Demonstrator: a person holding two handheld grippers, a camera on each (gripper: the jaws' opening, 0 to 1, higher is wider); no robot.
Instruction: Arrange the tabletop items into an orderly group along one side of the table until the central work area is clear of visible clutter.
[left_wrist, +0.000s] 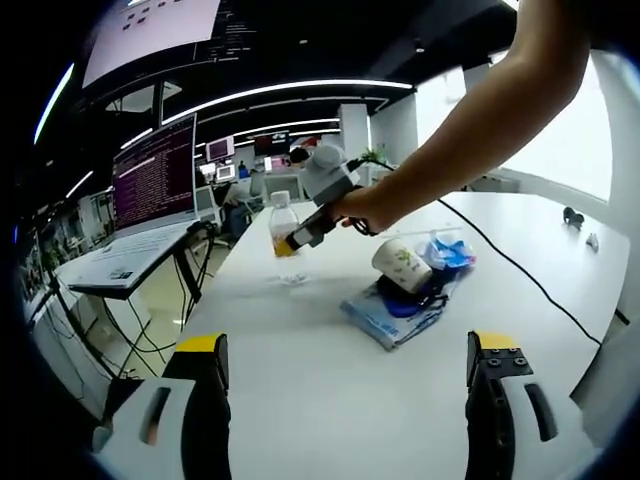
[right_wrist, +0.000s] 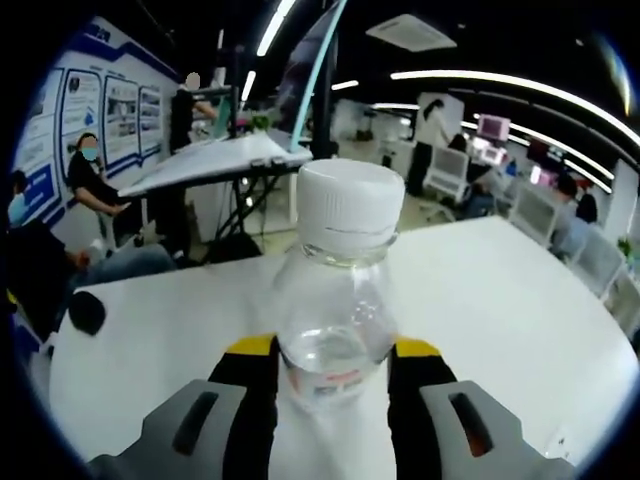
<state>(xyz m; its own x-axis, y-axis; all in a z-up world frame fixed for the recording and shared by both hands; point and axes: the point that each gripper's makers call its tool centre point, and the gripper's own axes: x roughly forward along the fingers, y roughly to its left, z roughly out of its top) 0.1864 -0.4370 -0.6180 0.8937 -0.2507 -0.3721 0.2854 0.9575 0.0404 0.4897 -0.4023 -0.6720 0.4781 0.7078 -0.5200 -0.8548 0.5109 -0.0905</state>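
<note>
Standing upright on the white surface (left_wrist: 300, 400), the clear water bottle (right_wrist: 335, 300) with a white cap sits squarely between the jaws of the right hand-held gripper (right_wrist: 333, 365). Both yellow-tipped jaws press against the bottle's lower body, so that hand-held gripper is closed on the bottle. In the left gripper view the same bottle (left_wrist: 284, 232) shows far across the surface, with the right hand-held gripper (left_wrist: 293, 241) clamped at its base and a person's bare arm reaching in from the upper right.

Left hand-held gripper (left_wrist: 345, 370): jaws spread wide, nothing between them, nothing touching them, hovering over bare surface near the close edge.

Just right of the bottle in the left gripper view, a white paper cup (left_wrist: 402, 265) lies tipped on its side on top of a blue pouch (left_wrist: 395, 310), with a crumpled blue-and-clear wrapper (left_wrist: 447, 252) touching the cup's far side. That pile sits near the middle of the surface, well apart from the left hand-held gripper. A black cable (left_wrist: 520, 270) runs past it on the right.

An open laptop (left_wrist: 140, 215) rests on a stand off the left edge.
</note>
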